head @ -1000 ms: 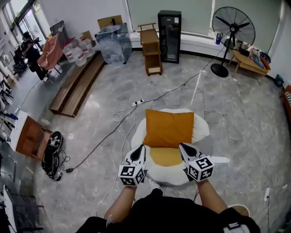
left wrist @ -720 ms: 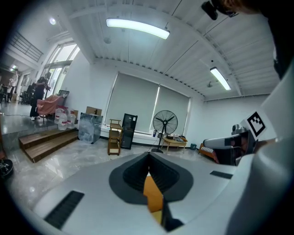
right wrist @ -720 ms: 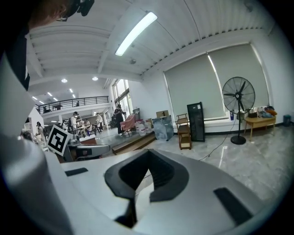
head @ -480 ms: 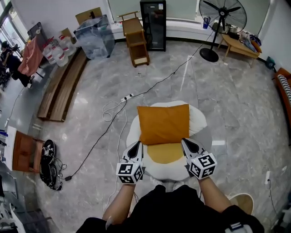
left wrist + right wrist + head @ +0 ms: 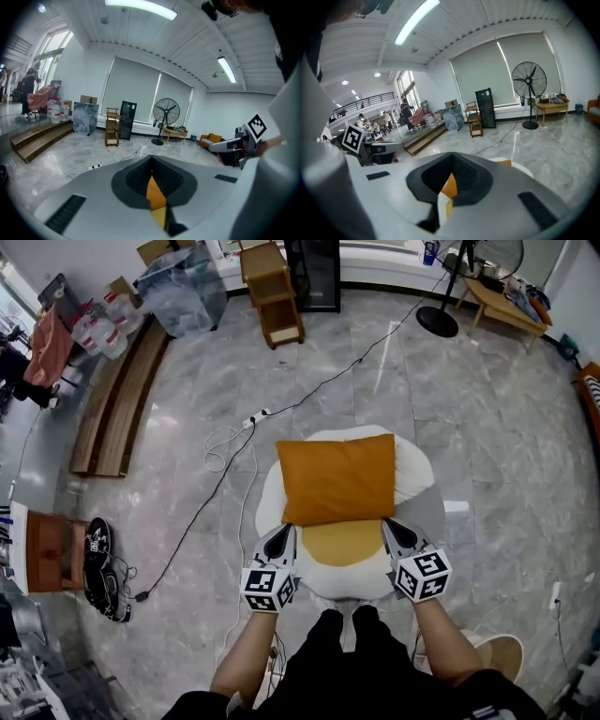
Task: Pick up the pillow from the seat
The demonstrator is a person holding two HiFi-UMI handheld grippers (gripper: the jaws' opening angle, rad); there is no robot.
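An orange pillow (image 5: 337, 479) lies across the far half of a round white seat (image 5: 412, 479) with a yellow middle (image 5: 342, 542). My left gripper (image 5: 284, 532) is shut, with its tip at the pillow's near left corner. My right gripper (image 5: 392, 524) is also shut, and its tip sits at the near right corner. In the left gripper view the closed jaws (image 5: 152, 164) leave only a sliver of orange pillow (image 5: 154, 194) showing below them. The right gripper view shows the same, closed jaws (image 5: 451, 159) over a strip of pillow (image 5: 450, 186). Neither gripper visibly clamps the fabric.
A power strip (image 5: 254, 417) and cables (image 5: 220, 474) trail over the marble floor left of the seat. Shoes (image 5: 98, 563) and a wooden box (image 5: 47, 551) sit at the far left. A wooden shelf (image 5: 267, 282), a black cabinet (image 5: 314, 273) and a fan base (image 5: 437, 322) stand at the back.
Both grippers have crept forward to the pillow's near corners, and the view has tilted further down over the seat. The jaws stayed shut and the pillow has not moved.
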